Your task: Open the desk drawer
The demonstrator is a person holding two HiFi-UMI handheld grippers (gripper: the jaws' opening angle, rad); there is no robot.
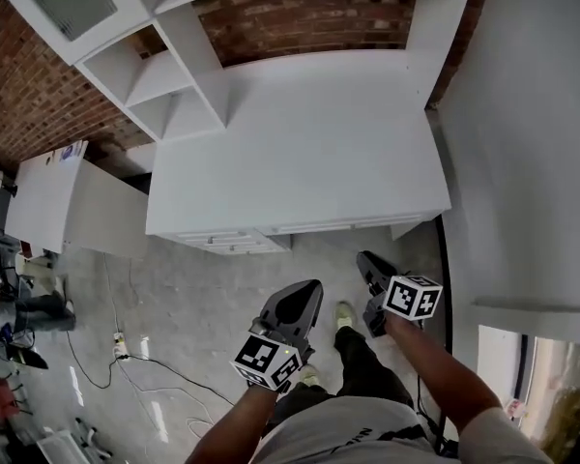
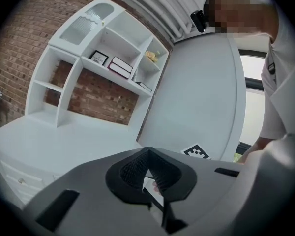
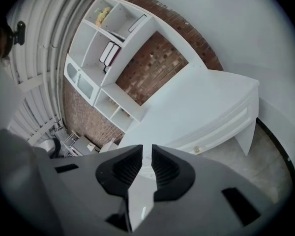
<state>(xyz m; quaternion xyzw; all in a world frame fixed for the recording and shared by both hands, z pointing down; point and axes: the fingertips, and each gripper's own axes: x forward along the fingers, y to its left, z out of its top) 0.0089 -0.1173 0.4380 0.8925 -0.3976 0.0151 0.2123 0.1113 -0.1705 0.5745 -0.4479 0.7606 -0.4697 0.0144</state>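
The white desk [image 1: 300, 153] stands ahead of me, and its drawer front [image 1: 234, 238] runs along the near edge, closed. The right gripper view shows that drawer front [image 3: 221, 127] with a small round knob [image 3: 197, 150]. A knob [image 2: 20, 181] also shows low in the left gripper view. My left gripper [image 1: 312, 286] hangs over the floor short of the desk, its jaws meeting at the tips [image 2: 147, 151] with nothing in them. To its right, also short of the desk edge, my right gripper [image 1: 364, 257] has a narrow empty gap between its jaws [image 3: 146, 151].
A white hutch with shelves [image 1: 164, 85] stands on the desk's back left against a brick wall. A low white cabinet [image 1: 68, 206] is at the left. Cables [image 1: 116, 346] lie on the floor. A white wall [image 1: 532, 133] closes the right side. My feet [image 1: 343, 314] are below the grippers.
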